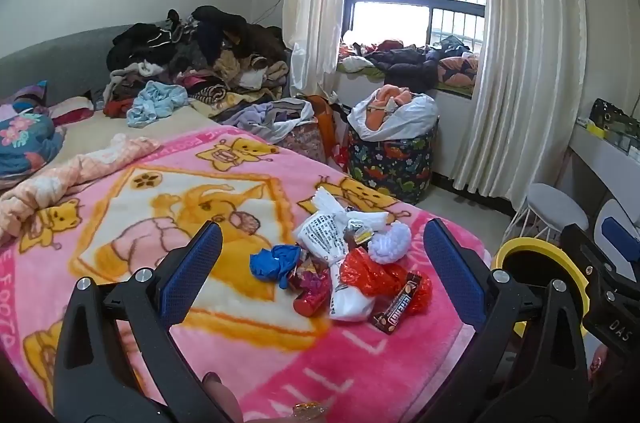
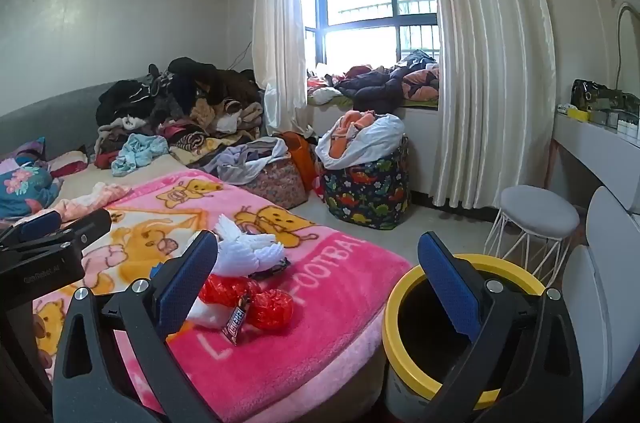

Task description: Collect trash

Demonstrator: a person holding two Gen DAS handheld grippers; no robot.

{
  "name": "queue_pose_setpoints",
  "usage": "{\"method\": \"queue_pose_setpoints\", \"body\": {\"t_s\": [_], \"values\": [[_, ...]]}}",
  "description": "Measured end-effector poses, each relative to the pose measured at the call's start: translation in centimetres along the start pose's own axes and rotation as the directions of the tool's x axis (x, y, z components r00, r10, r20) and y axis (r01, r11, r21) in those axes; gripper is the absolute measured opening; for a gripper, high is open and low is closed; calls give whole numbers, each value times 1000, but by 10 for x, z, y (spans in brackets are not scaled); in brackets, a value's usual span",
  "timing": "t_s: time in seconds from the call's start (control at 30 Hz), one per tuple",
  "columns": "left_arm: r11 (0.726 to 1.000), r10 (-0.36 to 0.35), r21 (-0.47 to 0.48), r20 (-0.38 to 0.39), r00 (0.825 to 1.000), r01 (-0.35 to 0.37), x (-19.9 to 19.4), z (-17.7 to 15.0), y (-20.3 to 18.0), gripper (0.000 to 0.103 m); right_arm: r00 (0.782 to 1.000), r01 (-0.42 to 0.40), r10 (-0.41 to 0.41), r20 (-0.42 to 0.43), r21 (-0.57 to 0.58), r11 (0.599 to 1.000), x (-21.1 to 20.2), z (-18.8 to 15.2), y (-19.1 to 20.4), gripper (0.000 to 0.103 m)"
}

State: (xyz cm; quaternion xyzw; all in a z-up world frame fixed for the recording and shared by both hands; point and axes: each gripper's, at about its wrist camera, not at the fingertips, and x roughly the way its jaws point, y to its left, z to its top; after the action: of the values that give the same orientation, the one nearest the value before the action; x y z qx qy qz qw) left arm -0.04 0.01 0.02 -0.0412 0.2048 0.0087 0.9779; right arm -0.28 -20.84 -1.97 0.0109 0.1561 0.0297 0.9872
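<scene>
Open pink fleece blanket point(image 1: 132, 223) at 9 o'clock of crumpled trash pile point(image 1: 344, 263). Yellow-rimmed round bin point(image 2: 404, 287) mouth at 3 o'clock unobstructed from above. Bare floor beyond, at 12 o'clock, blocked by dinosaur-print fabric hamper point(image 2: 368, 191); white wire-legged stool point(image 2: 536, 215) at 2 o'clock.

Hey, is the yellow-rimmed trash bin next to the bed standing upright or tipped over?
Upright. The trash bin stands on the floor beside the bed, its yellow rim facing up and its mouth open.

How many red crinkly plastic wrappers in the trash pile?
2: one red crinkly plastic wrapper by the white bag, another nearer the pink blanket's edge, right of the brown candy bar. More may hide underneath.
</scene>
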Motion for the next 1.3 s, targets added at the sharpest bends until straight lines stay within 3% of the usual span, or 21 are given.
{"method": "queue_pose_setpoints", "body": {"t_s": [1.3], "values": [[1000,-6,-3,-2,1000,6,-2,-5,-2,93,1000,10,-10,6,-20,1000,0,0,0,97]]}}
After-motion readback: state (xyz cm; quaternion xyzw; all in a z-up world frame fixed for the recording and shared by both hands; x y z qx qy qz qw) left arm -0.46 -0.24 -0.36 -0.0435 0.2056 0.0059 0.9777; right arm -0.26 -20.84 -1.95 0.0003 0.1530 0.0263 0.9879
